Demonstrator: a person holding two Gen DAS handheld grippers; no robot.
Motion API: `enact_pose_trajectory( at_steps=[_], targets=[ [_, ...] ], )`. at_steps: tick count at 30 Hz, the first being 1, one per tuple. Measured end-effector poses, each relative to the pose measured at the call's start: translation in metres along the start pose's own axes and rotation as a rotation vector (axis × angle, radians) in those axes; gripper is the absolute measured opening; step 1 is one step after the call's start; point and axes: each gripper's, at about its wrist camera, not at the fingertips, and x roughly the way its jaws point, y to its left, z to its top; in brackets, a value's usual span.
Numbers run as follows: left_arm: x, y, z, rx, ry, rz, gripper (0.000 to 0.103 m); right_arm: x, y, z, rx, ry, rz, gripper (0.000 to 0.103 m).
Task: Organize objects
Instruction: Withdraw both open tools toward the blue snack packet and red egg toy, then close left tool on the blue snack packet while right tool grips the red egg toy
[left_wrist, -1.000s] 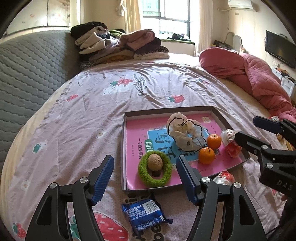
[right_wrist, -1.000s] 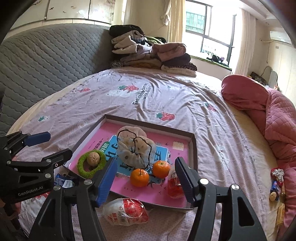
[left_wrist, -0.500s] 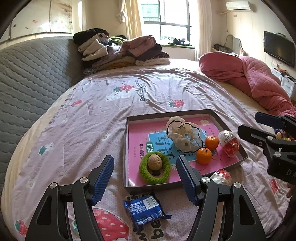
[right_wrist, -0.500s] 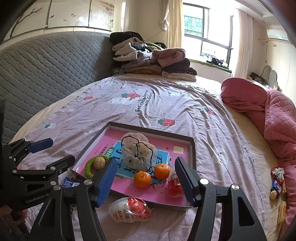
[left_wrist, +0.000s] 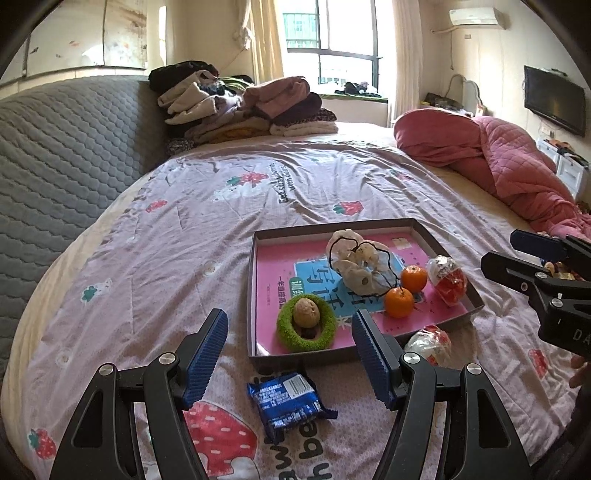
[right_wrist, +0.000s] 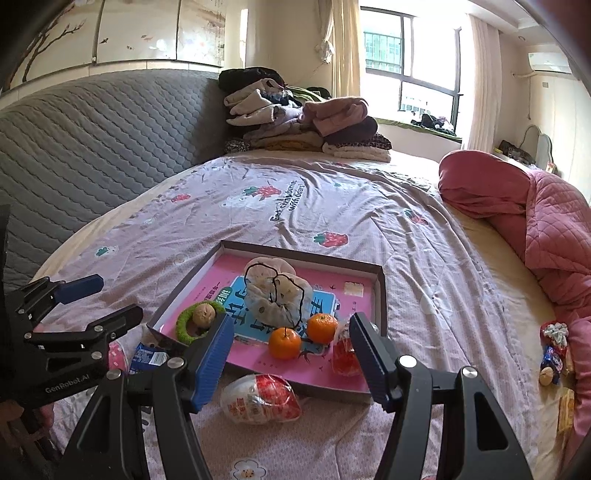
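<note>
A shallow box tray (left_wrist: 255, 280) (right_wrist: 382, 295) with a pink book lies on the bed. In it are a green ring with a walnut (left_wrist: 306, 322) (right_wrist: 199, 319), a beige drawstring pouch (left_wrist: 360, 264) (right_wrist: 275, 295), two oranges (left_wrist: 399, 302) (right_wrist: 284, 343) and a red snack packet (left_wrist: 448, 281) (right_wrist: 343, 354). A blue packet (left_wrist: 286, 400) (right_wrist: 149, 356) and a red-white packet (left_wrist: 428, 339) (right_wrist: 260, 398) lie on the sheet in front of the tray. My left gripper (left_wrist: 290, 356) is open above the blue packet. My right gripper (right_wrist: 291, 356) is open above the red-white packet. Both are empty.
A pile of folded clothes (left_wrist: 236, 107) sits at the far end by the grey headboard (left_wrist: 55, 155). A pink quilt (left_wrist: 509, 166) lies at the right. Small items (right_wrist: 552, 350) lie by the quilt's edge.
Both grippers have pulled back and risen a little, so the tray and packets look farther off. Nothing was gripped or moved.
</note>
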Motion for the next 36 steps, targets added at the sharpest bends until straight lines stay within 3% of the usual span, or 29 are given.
enact_pose_trajectory(
  at_steps=[12, 24, 36],
  targets=[
    [-0.002, -0.001, -0.024, 0.019, 0.043, -0.003, 0.071, 0.0, 0.001, -0.028, -0.006, 0.035, 0.007, 0.065],
    [0.018, 0.001, -0.06, 0.012, 0.15, -0.022, 0.071, 0.021, 0.002, -0.064, -0.008, 0.12, 0.013, 0.065],
    [0.041, 0.011, -0.076, -0.002, 0.21, 0.0, 0.071, 0.04, -0.002, -0.076, 0.01, 0.162, 0.019, 0.065]
  ],
)
